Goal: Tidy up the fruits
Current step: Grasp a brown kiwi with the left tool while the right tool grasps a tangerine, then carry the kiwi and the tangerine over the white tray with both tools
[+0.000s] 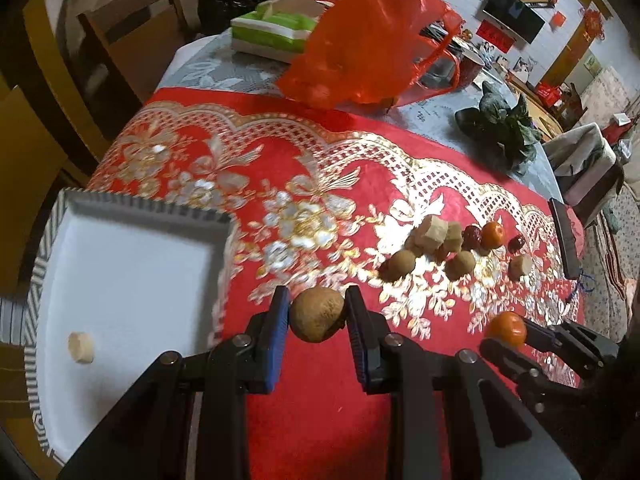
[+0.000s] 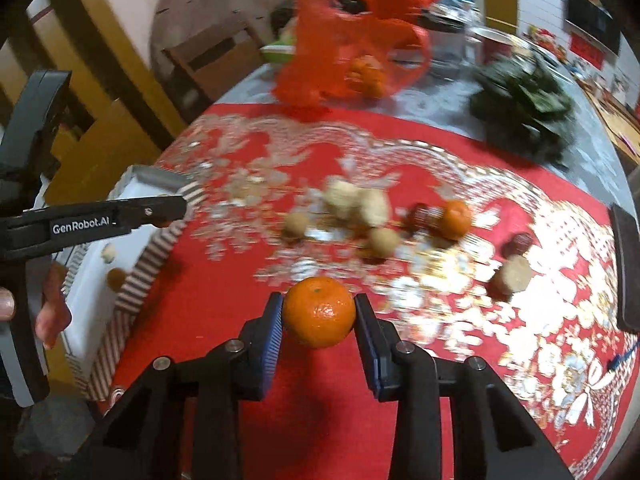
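Carrying fruit toward white tray (image 1: 48, 240) at frame left: left gripper (image 1: 318, 316) clamps brown longan (image 1: 317, 314); right gripper (image 2: 319, 312) clamps mandarin (image 2: 319, 311). Loose fruit pile (image 1: 448, 240) remains mid-right.

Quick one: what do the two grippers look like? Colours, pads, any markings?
Both are black plastic, with angular linkage arms and silver pivot pins. The left gripper and right gripper each carry blue ribbed pads on the fingers. The left one reads "GenRobot.AI" in white along its side, with a grey handle part. No cables visible.
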### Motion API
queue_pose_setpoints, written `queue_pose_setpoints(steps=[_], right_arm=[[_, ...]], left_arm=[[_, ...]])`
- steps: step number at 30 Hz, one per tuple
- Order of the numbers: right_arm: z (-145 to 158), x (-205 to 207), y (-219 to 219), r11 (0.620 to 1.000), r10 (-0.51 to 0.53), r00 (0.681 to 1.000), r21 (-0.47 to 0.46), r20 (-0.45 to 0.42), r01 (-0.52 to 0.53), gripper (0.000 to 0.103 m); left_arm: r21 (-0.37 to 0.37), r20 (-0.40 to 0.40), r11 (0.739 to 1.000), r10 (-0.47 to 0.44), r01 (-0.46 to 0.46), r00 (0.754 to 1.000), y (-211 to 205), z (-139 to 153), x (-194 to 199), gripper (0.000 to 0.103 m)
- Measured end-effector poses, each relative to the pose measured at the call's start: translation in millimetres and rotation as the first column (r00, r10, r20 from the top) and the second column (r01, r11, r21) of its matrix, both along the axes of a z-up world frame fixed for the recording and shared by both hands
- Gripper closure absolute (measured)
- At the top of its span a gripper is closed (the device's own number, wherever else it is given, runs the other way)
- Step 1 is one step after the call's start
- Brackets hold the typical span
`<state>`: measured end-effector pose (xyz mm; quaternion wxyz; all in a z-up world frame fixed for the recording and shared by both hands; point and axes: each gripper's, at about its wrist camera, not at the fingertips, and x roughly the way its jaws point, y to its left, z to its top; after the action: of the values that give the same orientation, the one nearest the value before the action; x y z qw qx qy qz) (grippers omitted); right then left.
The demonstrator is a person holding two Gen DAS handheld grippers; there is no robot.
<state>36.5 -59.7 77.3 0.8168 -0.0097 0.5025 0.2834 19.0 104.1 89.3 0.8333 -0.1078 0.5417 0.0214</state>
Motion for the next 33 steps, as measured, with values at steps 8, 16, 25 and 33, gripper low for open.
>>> queue_pose_setpoints(steps=[8,16,25,33], right_arm=[[14,-15,69,0.987,0.156,0.988,0.024,0.022,-0.157,0.065],[20,-20,132,0.962,0.269,0.962,0.03,0.042,-0.271,0.065],[17,-19,194,0.935,0.353,0.935,0.017,0.041,-0.354,0.065],[-12,-10,237,0.92,0.391,0.92,-0.02,-0.013,-0.392,0.065]], left_arm=[[0.0,0.018,0.997,0.078,-0.078,0.997,44,16,-39,0.076],[0.013,0.004,0.983,0.184,-0.184,0.983,103,14,-77,0.076],[0.02,-0.054,0.962,0.271,-0.271,0.961,154,-13,-110,0.076],[0.01,-0.097,0.949,0.313,-0.314,0.945,183,-34,-122,0.076]])
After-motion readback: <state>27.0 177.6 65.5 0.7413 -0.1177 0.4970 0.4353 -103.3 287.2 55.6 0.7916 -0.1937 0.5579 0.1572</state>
